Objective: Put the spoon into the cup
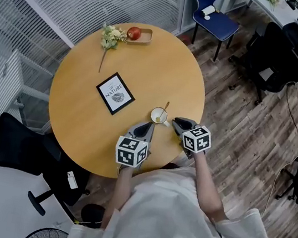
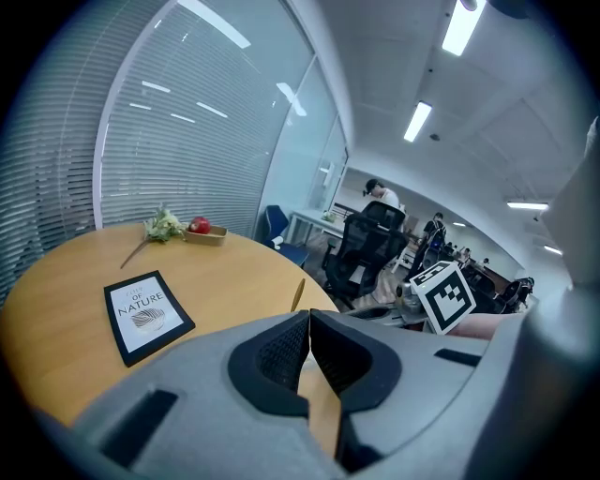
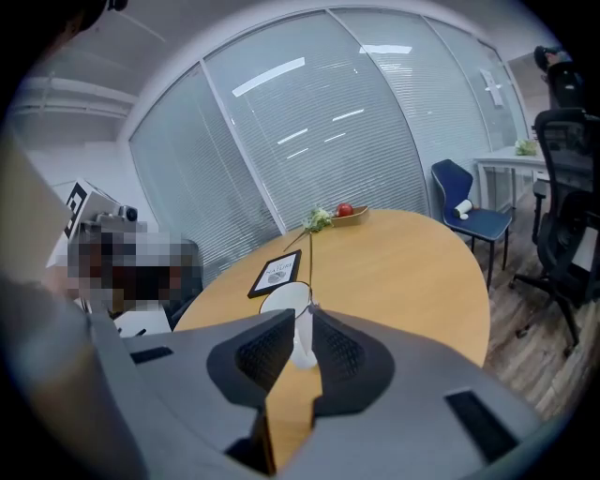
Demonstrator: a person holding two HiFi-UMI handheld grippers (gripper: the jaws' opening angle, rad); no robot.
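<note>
Left gripper (image 2: 309, 314) at near edge of round wooden surface (image 1: 80, 127), fingers pressed together, nothing between, tips near cup (image 1: 158, 115). Right gripper (image 3: 302, 319) fingers clamped on cup's white handle. Spoon (image 1: 165, 108) stands in cup, handle leaning over far rim. Framed card (image 1: 115, 93) mid-surface. Flower (image 1: 111, 38) and tray (image 1: 145, 35) with apple (image 1: 133, 33) at far edge.

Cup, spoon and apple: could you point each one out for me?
cup (image 1: 152, 114), head view, its left rim.
spoon (image 1: 166, 107), head view, the handle sticking out of the cup.
apple (image 1: 133, 33), head view, the middle of its red skin.
</note>
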